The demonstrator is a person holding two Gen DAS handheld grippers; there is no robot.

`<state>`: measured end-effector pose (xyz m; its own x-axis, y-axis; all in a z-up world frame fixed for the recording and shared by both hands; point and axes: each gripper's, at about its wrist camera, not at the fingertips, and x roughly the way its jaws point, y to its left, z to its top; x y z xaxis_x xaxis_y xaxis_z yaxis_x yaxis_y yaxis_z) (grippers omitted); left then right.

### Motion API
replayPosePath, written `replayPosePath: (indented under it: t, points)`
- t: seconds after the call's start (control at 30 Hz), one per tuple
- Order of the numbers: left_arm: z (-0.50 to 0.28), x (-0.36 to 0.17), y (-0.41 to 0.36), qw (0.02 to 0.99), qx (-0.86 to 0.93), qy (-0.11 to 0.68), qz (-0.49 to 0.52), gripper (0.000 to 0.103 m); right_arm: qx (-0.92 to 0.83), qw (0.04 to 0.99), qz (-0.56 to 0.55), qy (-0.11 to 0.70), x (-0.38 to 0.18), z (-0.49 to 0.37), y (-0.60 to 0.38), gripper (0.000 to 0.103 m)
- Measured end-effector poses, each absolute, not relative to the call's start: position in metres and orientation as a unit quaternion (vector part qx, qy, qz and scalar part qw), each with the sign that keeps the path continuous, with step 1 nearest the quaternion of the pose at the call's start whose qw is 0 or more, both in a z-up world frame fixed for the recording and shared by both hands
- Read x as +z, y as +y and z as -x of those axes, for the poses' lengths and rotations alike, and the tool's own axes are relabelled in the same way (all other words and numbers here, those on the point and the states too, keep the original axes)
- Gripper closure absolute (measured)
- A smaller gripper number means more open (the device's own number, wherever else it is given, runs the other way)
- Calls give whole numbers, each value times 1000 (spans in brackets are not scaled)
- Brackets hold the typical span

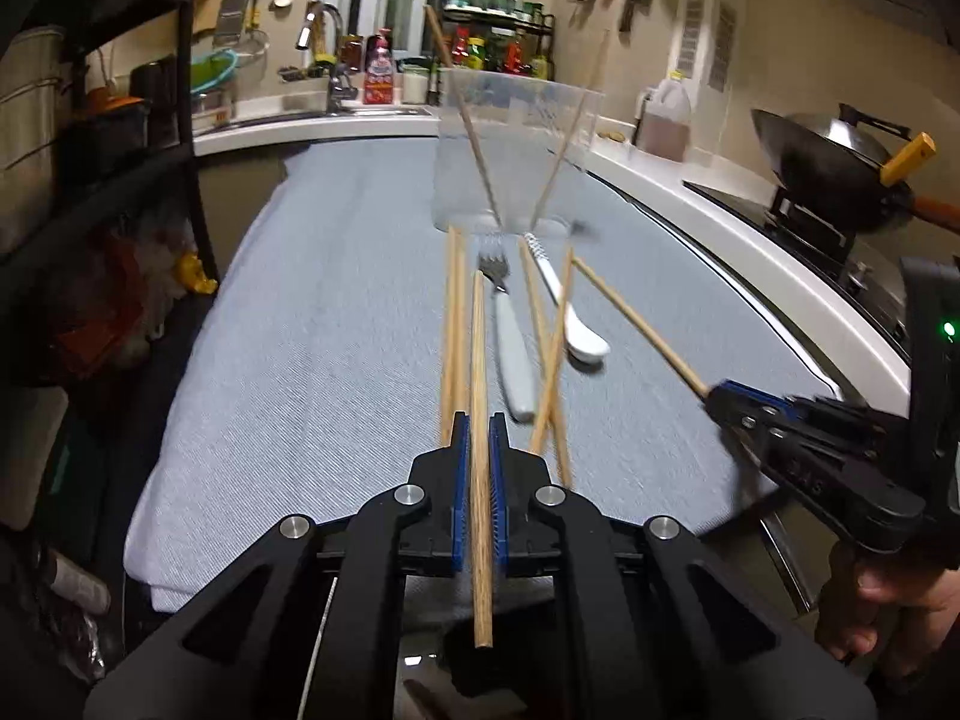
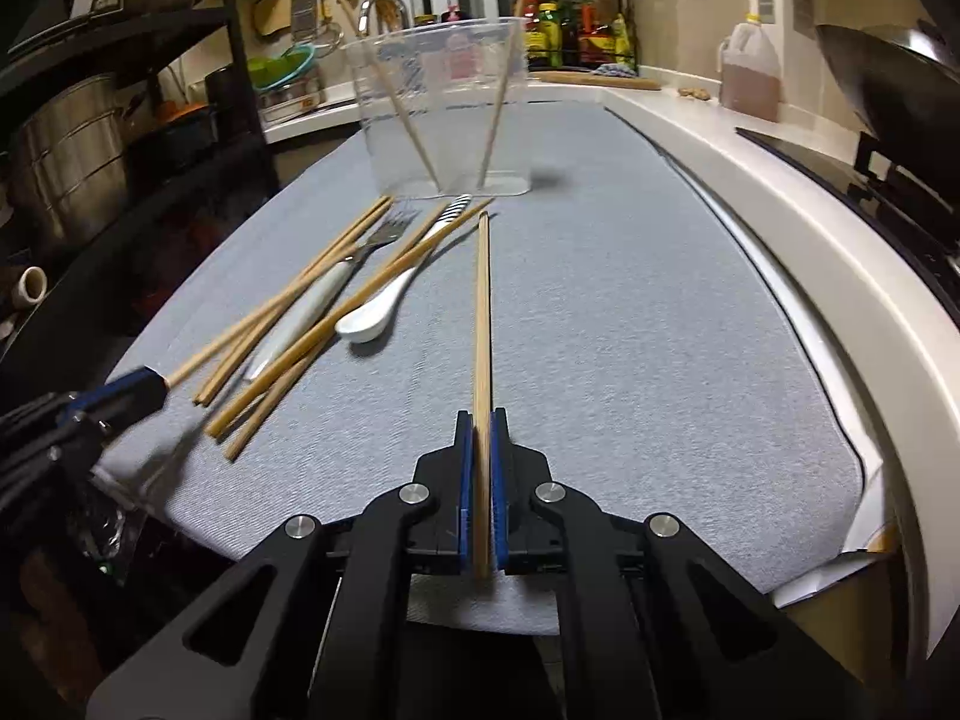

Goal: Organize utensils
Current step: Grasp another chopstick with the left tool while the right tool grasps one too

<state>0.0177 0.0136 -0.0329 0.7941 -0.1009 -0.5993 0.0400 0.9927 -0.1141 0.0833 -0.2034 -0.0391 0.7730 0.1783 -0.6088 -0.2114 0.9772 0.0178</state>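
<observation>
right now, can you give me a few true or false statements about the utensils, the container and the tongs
1. Each pair of tongs, left and right, is shut on one wooden chopstick. True.
2. The clear plastic container is empty. False: two chopsticks lean inside it.
3. The white ceramic spoon lies on the blue-grey cloth. True.
4. The white-handled metal fork stands in the container. False: it lies on the cloth among loose chopsticks.

2 claws [image 1: 479,438] [image 2: 479,438] clamped shut
</observation>
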Motion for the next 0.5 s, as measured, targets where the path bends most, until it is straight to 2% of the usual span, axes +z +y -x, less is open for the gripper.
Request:
replayPosePath:
  t: [0.2, 0.5]
  points:
    - [-35, -32, 30, 951, -2, 300, 70, 97, 62, 943, 16, 326, -41, -90, -218, 97]
    - [-84, -48, 49, 934, 10, 345, 94, 96, 70, 943, -6, 324, -41, -102, -229, 94]
